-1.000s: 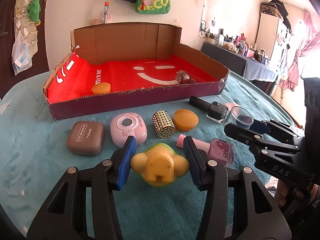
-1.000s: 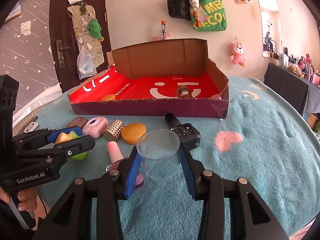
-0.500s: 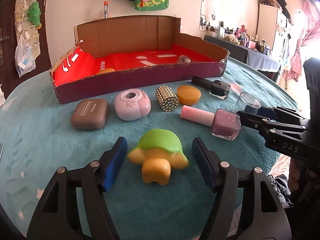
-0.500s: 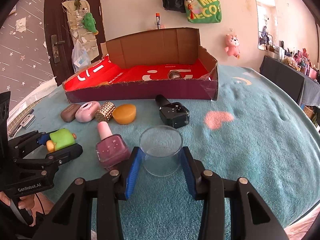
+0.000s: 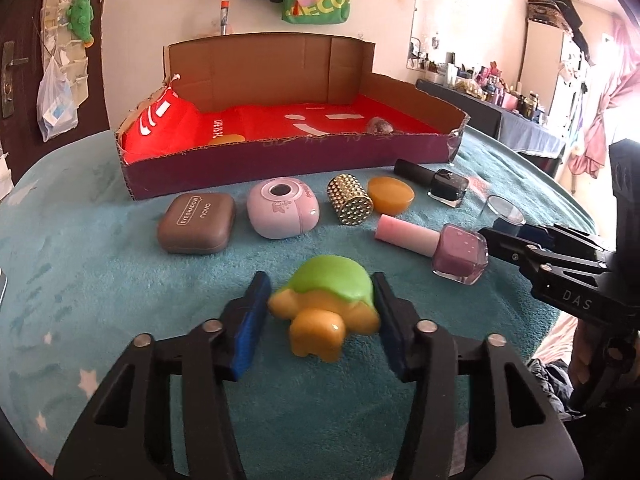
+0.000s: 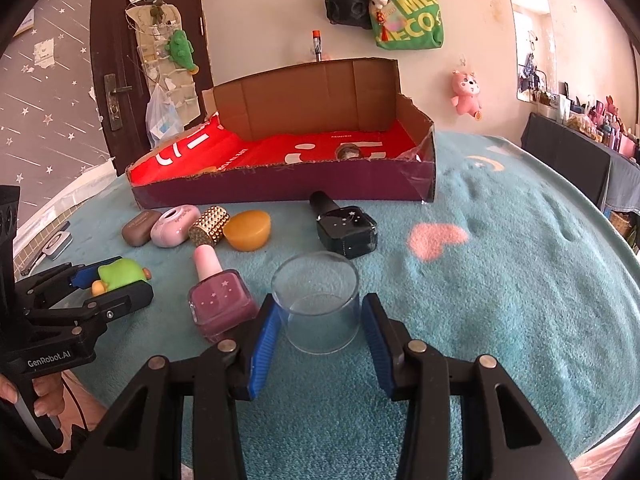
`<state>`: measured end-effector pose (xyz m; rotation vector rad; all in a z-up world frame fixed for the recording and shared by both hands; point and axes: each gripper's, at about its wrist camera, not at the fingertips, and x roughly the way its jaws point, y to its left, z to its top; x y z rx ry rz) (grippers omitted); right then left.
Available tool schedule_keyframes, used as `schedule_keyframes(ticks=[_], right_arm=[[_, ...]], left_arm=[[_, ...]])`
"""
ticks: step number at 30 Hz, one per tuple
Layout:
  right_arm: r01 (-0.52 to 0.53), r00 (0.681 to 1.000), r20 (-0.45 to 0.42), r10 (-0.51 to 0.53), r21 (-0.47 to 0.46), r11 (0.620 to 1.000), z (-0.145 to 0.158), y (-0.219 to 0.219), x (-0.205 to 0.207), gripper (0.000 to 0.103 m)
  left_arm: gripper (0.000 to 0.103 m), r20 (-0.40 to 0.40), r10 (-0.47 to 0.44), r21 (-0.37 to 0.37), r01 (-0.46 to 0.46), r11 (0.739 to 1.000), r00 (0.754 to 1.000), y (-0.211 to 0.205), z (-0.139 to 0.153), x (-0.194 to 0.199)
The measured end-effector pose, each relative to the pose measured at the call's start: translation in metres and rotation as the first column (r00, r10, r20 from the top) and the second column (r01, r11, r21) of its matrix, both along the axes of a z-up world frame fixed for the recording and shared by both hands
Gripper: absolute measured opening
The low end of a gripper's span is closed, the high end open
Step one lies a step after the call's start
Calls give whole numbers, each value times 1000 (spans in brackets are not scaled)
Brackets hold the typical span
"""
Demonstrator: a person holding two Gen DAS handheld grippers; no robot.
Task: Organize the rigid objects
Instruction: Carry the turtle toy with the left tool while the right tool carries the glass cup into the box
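Observation:
My left gripper (image 5: 320,320) is open around a green and yellow turtle toy (image 5: 326,304) that rests on the teal cloth; the pads stand just beside it. My right gripper (image 6: 318,320) is open around a clear glass cup (image 6: 316,304) standing on the cloth, with small gaps at both pads. The red-lined cardboard box (image 5: 280,156) stands behind, holding an orange piece (image 5: 226,140) and a small round object (image 5: 380,125). The turtle also shows in the right wrist view (image 6: 120,274).
In a row before the box lie a brown eyeshadow case (image 5: 196,224), a pink case (image 5: 282,213), a gold studded cap (image 5: 350,199), an orange soap (image 5: 390,194), a black polish bottle (image 5: 434,184) and a pink polish bottle (image 5: 436,246).
Both grippers came down from above the table to cloth level and let go: the turtle and the glass cup now rest on the cloth between opened jaws.

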<state>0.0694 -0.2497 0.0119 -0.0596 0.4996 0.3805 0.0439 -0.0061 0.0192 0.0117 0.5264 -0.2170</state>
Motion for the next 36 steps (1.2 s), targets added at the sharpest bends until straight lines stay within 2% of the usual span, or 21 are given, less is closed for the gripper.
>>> schedule_keyframes(ticks=[11,14,18,21,27,29,32,36], right_arm=[[-7,1000,10,7,21,1000,1,-4,-2,42],[-11,1000,18,10,27,1000,3,-5,-3,42],[-37,998,43,35,37,999,21,-2,2,42],[-72,995,66,69,38,997,43,6,19,42],[-163,983,86,163,-13,987,83,35,75,42],[-188,980,50,191,-48,981,87,46,98,42],[-238,971,-24,237,-47,970,90,54,129,42],[-293,955,-82,286,-89,952,89,67,154,42]], left_arm=[[46,22,-2,0,2,1000,1000,-4,1,-2],[46,50,-2,-9,3,1000,999,-4,9,-4],[46,82,-25,-43,28,999,996,0,30,5],[46,90,-54,-72,60,996,995,4,50,28],[46,44,-100,-16,101,995,994,2,78,91],[46,19,-117,-13,117,993,993,4,83,113],[46,-6,-131,23,132,991,991,4,84,138],[46,-65,-165,36,167,985,984,4,79,166]])
